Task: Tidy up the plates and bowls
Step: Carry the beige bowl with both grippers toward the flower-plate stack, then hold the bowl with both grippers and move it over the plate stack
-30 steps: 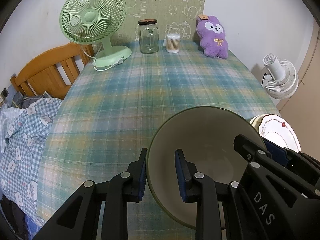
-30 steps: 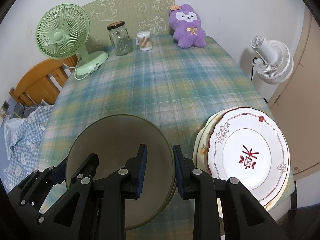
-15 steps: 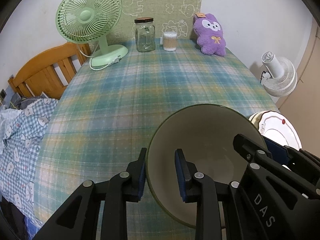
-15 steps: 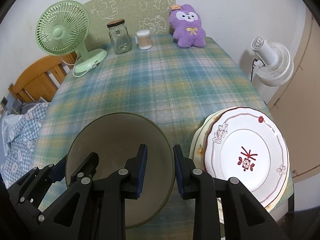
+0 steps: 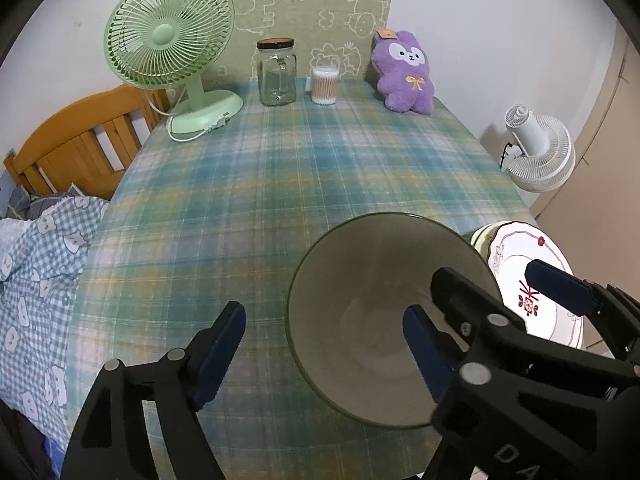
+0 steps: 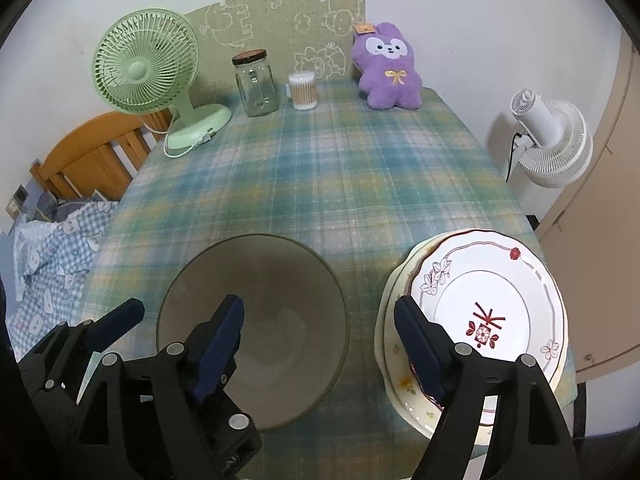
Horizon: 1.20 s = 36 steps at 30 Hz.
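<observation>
A: Which step is this?

B: Release. Left gripper (image 5: 322,338) and right gripper (image 6: 318,334) jaws are spreading, opening off the green bowl's (image 6: 256,320) rim; it sits on the plaid tablecloth (image 6: 320,184) beside the plate stack (image 6: 488,312).

A: Next?

B: Probably lifting both clear of it.

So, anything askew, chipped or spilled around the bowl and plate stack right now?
Nothing stands out. The grey-green bowl sits upright on the plaid tablecloth, apart from the plate stack, which lies near the table's right edge. Both grippers' jaws are opening astride the bowl's rim.
</observation>
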Each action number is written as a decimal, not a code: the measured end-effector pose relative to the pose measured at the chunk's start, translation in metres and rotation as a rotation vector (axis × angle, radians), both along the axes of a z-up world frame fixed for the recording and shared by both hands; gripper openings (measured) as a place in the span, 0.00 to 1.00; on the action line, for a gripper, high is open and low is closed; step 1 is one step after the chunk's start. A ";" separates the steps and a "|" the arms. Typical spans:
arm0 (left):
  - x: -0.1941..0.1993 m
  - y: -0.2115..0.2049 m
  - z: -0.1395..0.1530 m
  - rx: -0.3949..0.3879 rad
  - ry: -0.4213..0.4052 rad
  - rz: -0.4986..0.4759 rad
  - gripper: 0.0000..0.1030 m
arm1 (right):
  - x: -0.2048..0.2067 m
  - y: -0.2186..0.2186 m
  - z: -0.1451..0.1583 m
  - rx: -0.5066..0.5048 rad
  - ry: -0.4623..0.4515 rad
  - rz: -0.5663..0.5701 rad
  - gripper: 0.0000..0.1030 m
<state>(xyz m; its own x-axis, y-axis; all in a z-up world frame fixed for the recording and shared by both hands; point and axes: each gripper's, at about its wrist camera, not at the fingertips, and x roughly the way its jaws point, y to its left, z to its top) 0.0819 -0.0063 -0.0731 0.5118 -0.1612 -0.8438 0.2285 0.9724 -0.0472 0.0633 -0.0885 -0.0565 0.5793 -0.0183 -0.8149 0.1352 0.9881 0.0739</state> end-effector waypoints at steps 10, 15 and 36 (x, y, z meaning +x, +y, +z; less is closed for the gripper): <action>0.002 0.004 -0.012 0.031 0.026 0.027 0.85 | 0.000 -0.006 -0.011 0.029 0.020 0.013 0.78; 0.001 0.000 -0.016 0.041 0.006 -0.008 0.85 | 0.004 -0.010 -0.020 0.060 0.038 0.015 0.78; 0.016 -0.001 -0.044 0.023 0.087 0.003 0.77 | 0.029 -0.010 -0.052 0.130 0.144 0.016 0.78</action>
<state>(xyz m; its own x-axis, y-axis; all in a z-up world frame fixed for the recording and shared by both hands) 0.0982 -0.0069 -0.1172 0.4368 -0.1401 -0.8886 0.2218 0.9741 -0.0445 0.0924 -0.0983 -0.1085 0.4559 0.1004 -0.8843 0.1378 0.9737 0.1817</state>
